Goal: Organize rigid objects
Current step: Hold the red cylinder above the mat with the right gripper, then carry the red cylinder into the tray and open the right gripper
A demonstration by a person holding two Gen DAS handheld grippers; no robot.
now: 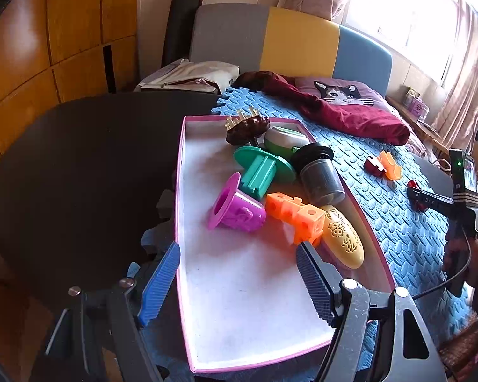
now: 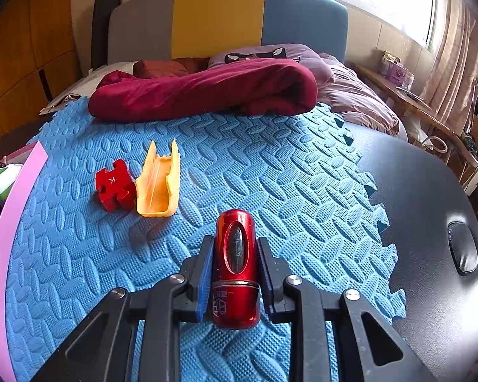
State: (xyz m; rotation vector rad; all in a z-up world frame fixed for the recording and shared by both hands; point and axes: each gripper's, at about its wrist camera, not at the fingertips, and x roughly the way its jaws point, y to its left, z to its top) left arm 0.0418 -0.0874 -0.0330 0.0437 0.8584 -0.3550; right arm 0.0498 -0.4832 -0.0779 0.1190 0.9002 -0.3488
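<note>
The right hand-held gripper (image 2: 234, 275) is clenched on a glossy red metallic cylinder with a dark oval window (image 2: 235, 264), pads pressed to both flanks near its base. The cylinder sits low centre of the right wrist view, over the blue textured foam mat (image 2: 271, 172) — likely just gripped for transfer. White lettering on its lower band is too distorted to read.

Left of centre, a red jigsaw-shaped block (image 2: 114, 185), marked "K", touches an open yellow-orange plastic trough (image 2: 157, 186); both remain on the mat, seemingly unsorted.

The left hand-held gripper (image 1: 239, 278) is released, its blue ribbed fingers (image 1: 161, 283) straddling the left wall of the pink-rimmed white box (image 1: 239, 302) at lower centre, holding nothing — probably waiting or steadying.

Collected in the box's upper half: a purple plastic cup (image 1: 234, 207), a green flanged spool (image 1: 263, 172), orange linked cubes (image 1: 294, 215), a dark grey jar (image 1: 320, 175) and a yellow perforated oval case (image 1: 344, 238).

"DAS" reads on the other gripper, right edge of the left wrist view.
</note>
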